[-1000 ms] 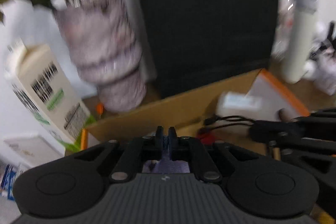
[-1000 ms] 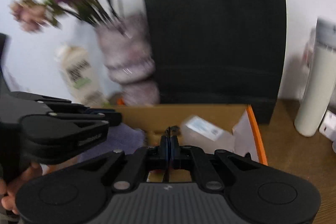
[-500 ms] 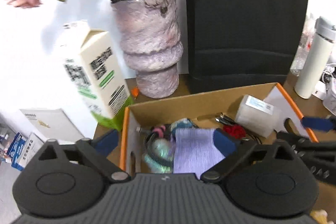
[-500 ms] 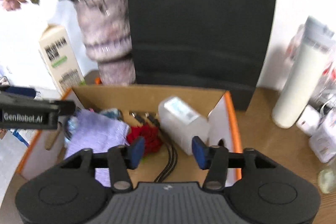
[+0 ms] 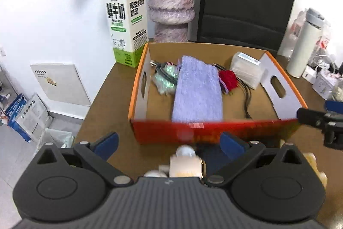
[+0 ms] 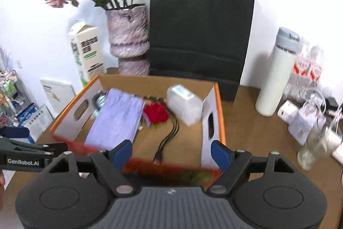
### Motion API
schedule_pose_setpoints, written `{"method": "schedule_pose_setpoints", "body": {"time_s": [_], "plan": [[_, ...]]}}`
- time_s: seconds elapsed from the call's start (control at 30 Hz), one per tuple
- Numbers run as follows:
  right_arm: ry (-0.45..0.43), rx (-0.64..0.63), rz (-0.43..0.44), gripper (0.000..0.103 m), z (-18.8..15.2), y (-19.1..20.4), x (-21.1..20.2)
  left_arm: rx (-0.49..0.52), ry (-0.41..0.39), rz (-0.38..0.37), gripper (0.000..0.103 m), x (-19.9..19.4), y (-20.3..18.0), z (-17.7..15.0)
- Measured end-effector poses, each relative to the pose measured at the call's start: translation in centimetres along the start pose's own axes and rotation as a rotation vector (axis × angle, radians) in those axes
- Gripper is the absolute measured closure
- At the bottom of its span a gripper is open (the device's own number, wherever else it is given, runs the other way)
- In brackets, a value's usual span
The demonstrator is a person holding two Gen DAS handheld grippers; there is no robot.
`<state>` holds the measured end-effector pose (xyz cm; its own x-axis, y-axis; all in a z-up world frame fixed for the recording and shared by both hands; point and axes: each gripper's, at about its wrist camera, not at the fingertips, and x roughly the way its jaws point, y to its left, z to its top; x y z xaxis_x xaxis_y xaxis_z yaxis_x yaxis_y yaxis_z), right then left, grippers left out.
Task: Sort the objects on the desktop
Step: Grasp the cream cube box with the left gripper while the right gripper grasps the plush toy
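Left wrist view, near edge: left tongs [image 5: 169, 144] stood wide apart with nothing between the pads, poised over the counter [image 5: 120, 149] short of the box.
Box: cardboard box [image 5: 214, 132] lay just beyond the tongs, its red near wall facing them, its long sides running left to right.
Sorted things: purple cloth [image 5: 198, 89] lay in the box's middle with its long axis running near to far; red flower [image 5: 228, 77] and clear plastic case [image 5: 246, 70] sat to its right, black cable [image 5: 246, 96] trailing toward the near wall.
Next thing: a small white and cream object [image 5: 185, 162] lay on the counter right under the tongs, between them and the box; too blurred to name.
Nearer hand: left, by my reading.
Surroundings: milk carton [image 5: 126, 20] and vase [image 5: 171, 5] stood beyond the box's far left corner, clear of the path.

Right wrist view, near edge: right tongs [image 6: 171, 153] were opening, nothing between the pads, over the box's near wall.
Neighbour: the other tongs' arm reached in from the left, near but apart.
Obstacles: white bottle [image 6: 276, 74] and glassware [image 6: 315, 143] crowded the counter's right side; black paper bag [image 6: 201, 31] stood behind the box.
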<state>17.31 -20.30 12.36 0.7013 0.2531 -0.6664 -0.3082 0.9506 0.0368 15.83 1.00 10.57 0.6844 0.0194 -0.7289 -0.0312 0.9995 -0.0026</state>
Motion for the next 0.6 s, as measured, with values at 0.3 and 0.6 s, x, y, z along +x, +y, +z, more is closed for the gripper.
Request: {"method": "schedule_pose_setpoints", "body": {"time_s": [0.3, 0.6], "plan": [[-0.078, 0.069, 0.112, 0.018, -9.6, 1.2, -5.0, 0.011, -0.061, -0.035, 0.000, -2.8, -0.7, -10.1], [-0.163, 0.038, 0.031, 0.018, -21.0, 2.1, -9.5, 0.032, -0.107, 0.016, 0.000, -5.6, -0.2, -19.6]]}}
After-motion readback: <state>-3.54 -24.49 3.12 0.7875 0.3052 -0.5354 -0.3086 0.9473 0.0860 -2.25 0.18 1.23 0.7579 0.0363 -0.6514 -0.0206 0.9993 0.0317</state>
